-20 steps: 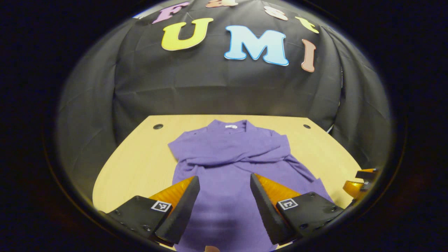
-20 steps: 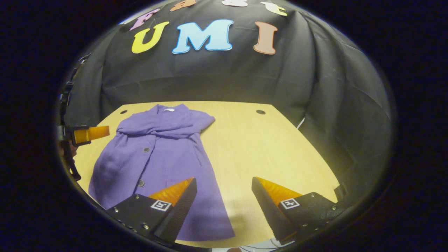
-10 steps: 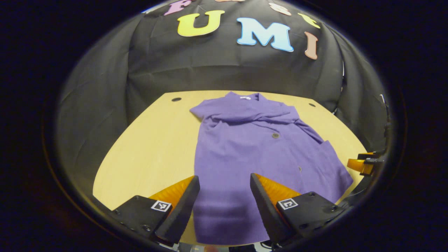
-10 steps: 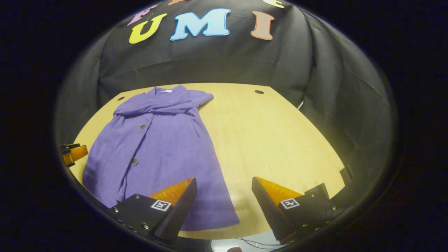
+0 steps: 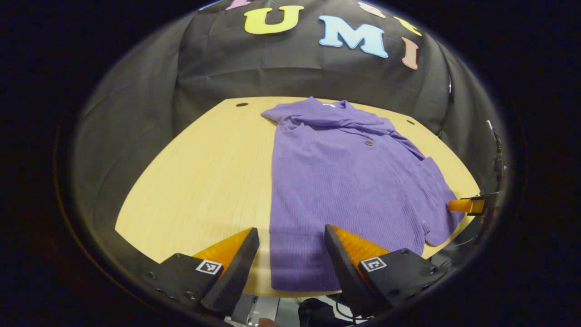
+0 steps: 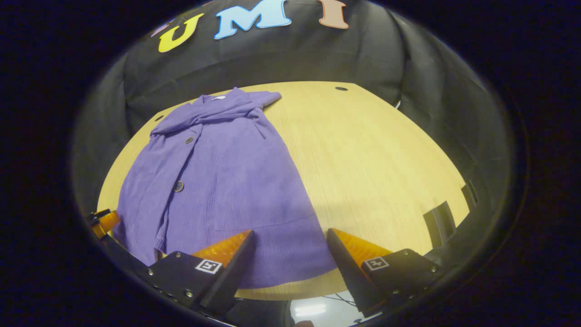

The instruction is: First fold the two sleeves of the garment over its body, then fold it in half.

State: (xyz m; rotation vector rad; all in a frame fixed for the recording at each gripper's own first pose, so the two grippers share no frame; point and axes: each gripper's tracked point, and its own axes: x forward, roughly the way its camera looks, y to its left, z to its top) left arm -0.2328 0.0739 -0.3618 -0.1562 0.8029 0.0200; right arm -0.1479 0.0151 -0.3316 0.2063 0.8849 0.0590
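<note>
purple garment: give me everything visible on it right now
The purple garment looks like ribbed knit with dark buttons down the front. It lies flat on the wooden table, collar toward the booth's wall, hem at the near edge. Both sleeves lie folded across the chest. Neither gripper touches it.

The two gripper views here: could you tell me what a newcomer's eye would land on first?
First, the purple garment spread on the wooden table, collar toward the far wall, sleeves already folded across its chest. Next, the open left gripper and open right gripper, each poised over the near hem and holding nothing.
</note>
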